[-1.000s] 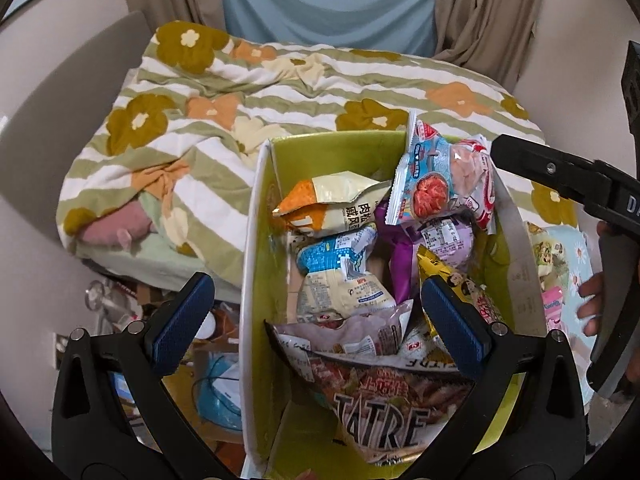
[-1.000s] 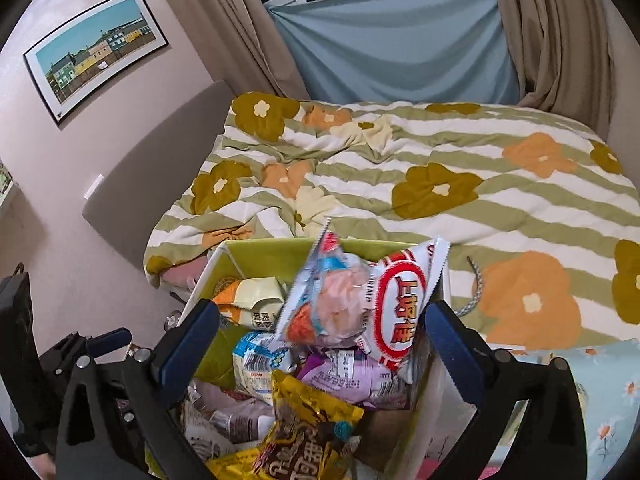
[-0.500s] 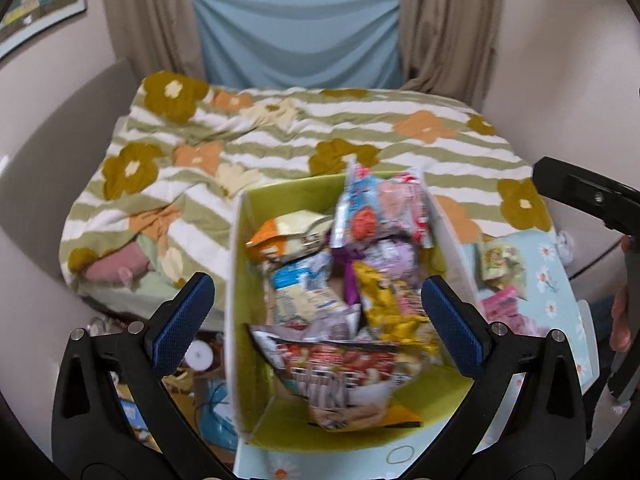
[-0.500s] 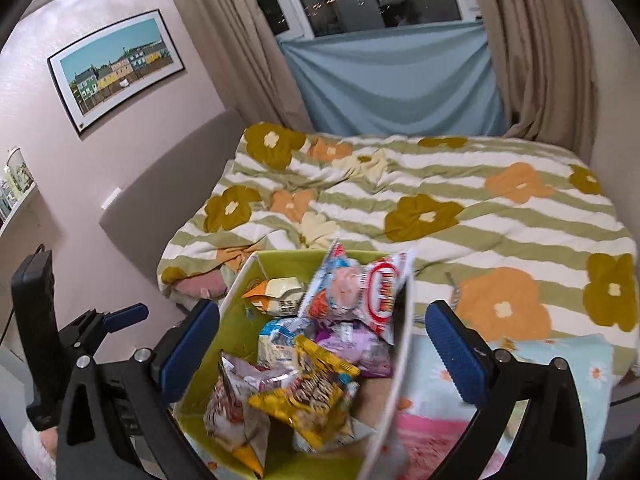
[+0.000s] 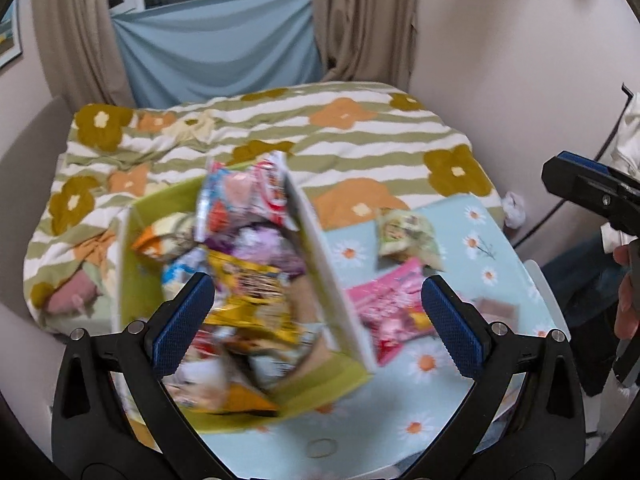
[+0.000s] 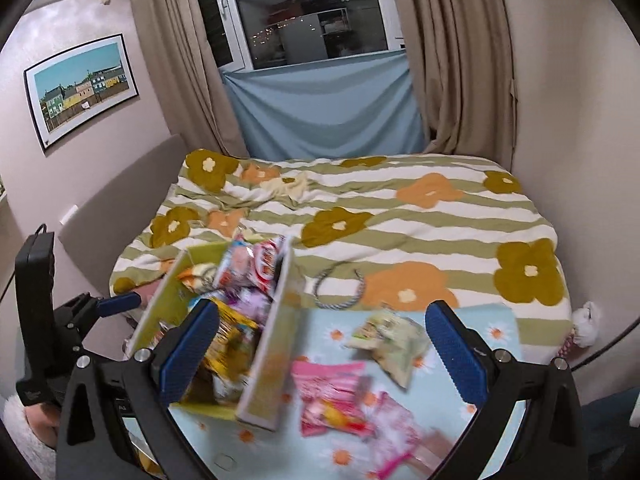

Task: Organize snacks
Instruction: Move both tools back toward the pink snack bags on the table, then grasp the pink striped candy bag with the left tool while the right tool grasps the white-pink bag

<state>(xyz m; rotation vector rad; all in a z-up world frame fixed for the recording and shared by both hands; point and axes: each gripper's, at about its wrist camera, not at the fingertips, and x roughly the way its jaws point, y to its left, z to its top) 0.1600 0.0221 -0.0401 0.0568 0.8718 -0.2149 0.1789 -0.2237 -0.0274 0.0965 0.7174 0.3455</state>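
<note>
A green storage box (image 5: 128, 280) (image 6: 164, 312) packed with several snack bags stands on the daisy-print table (image 5: 400, 420) (image 6: 312, 456). A yellow bag (image 5: 248, 284) and a red-white bag (image 5: 256, 188) stick out of it. On the table right of the box lie a pink packet (image 5: 388, 308) (image 6: 332, 392) and a pale green packet (image 5: 404, 232) (image 6: 384, 340). My left gripper (image 5: 318, 328) is open and empty, high above the box's right wall. My right gripper (image 6: 322, 352) is open and empty above the table. The view is motion-blurred.
A bed with a striped flower quilt (image 6: 400, 216) lies beyond the table. A rope handle (image 6: 340, 284) hangs from the box onto the quilt. Walls close in on both sides. Curtains and a blue cloth (image 6: 328, 108) hang behind. The right gripper shows at the left view's edge (image 5: 592, 192).
Both grippers have pulled up and back from the box and swung right. The table and the loose packets beside the box have come into view.
</note>
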